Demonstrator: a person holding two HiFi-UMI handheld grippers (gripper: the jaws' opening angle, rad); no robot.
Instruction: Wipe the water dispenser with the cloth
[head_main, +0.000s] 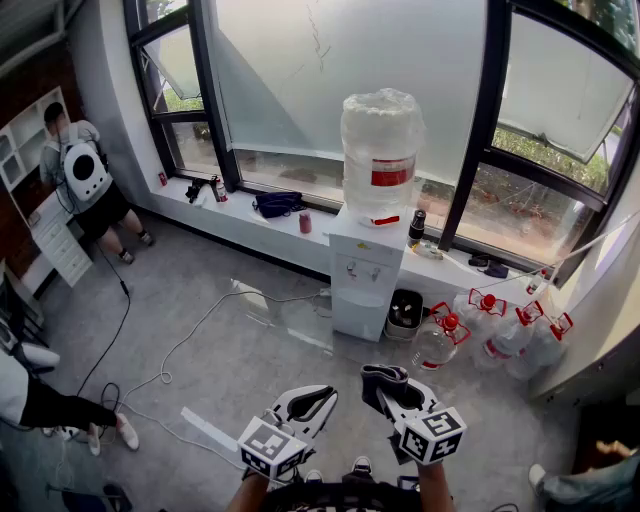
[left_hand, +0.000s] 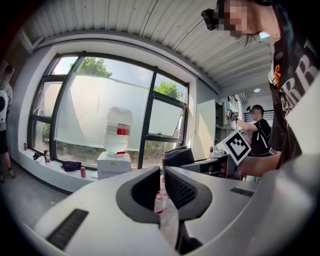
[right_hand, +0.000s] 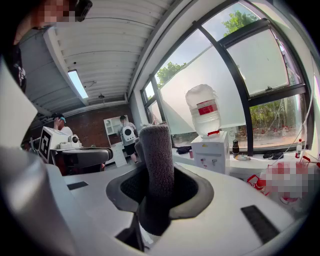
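The white water dispenser (head_main: 358, 285) stands against the window ledge with a large clear bottle (head_main: 381, 150) on top. It also shows far off in the left gripper view (left_hand: 113, 164) and the right gripper view (right_hand: 212, 150). My right gripper (head_main: 397, 397) is low in the head view, well short of the dispenser, shut on a dark grey cloth (head_main: 383, 378). The cloth (right_hand: 156, 150) stands up as a rolled fold between the jaws. My left gripper (head_main: 316, 400) is beside it, its jaws (left_hand: 161, 172) drawn together with only a thin slit and nothing in them.
Several water jugs with red caps (head_main: 440, 340) and a black bin (head_main: 404, 310) sit right of the dispenser. A white cable (head_main: 190, 340) runs across the grey floor. A person (head_main: 85, 180) stands at far left by a shelf. Small items lie on the ledge (head_main: 280, 205).
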